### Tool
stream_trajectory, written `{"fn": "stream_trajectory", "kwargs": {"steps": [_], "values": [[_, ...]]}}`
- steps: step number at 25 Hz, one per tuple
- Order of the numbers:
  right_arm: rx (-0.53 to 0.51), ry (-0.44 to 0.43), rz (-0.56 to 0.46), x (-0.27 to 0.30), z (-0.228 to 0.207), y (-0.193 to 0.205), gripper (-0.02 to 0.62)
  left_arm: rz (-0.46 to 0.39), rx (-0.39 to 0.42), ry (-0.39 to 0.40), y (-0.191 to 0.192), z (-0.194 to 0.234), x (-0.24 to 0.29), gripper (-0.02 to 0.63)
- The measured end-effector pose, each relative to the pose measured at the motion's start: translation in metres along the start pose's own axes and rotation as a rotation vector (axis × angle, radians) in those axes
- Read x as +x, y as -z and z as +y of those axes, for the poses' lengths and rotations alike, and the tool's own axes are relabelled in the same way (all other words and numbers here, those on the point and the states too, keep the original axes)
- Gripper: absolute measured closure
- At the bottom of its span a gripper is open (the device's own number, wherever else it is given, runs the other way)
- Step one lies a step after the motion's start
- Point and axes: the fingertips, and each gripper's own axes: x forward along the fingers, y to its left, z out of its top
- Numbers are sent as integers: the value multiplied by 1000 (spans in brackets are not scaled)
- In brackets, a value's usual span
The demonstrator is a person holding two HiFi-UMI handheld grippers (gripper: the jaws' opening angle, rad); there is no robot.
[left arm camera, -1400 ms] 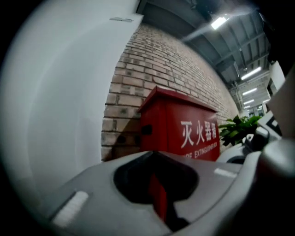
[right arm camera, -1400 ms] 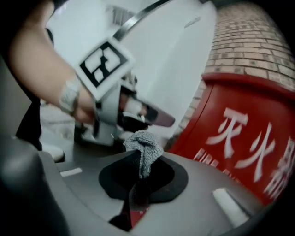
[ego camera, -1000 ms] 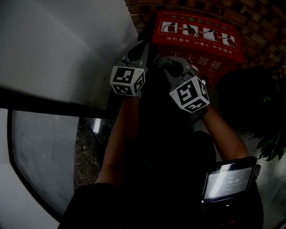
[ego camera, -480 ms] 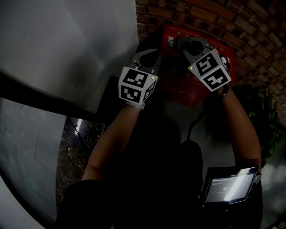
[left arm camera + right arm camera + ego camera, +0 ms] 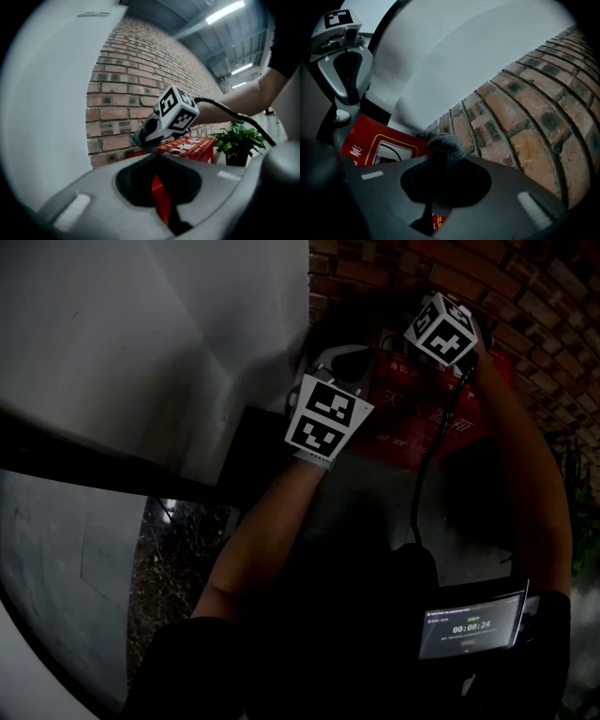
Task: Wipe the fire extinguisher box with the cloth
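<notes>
We have the right gripper [image 5: 440, 159] clamped on the grey cloth [image 5: 449, 144] at the far edge of the red fire extinguisher box [image 5: 375, 140], by the brick wall [image 5: 525, 117]. Left gripper [image 5: 157, 155] jaws together, empty, nearer left.

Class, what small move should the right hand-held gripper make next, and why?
Probably sweep the right hand-held gripper across the fire extinguisher box: its jaws clamp the grey cloth near the box's edge by the brick wall.
</notes>
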Motion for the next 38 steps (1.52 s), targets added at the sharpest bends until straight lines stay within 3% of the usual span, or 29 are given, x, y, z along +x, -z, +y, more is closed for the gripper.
{"fn": "stream_trajectory", "kwargs": {"steps": [11, 14, 19, 28, 38], "values": [[-22, -82, 42, 58, -1, 16, 560, -38, -131, 15, -6, 17, -5, 604], [16, -99, 7, 70, 3, 24, 561, -38, -120, 0, -3, 22, -6, 604], [52, -160, 25, 49, 18, 17, 563, -14, -98, -13, 5, 26, -7, 604], [62, -351, -17, 15, 78, -10, 563, -1, -135, 9, 16, 25, -10, 604], [64, -445, -61, -36, 117, -27, 563, 17, -90, -18, 11, 11, -9, 604]]}}
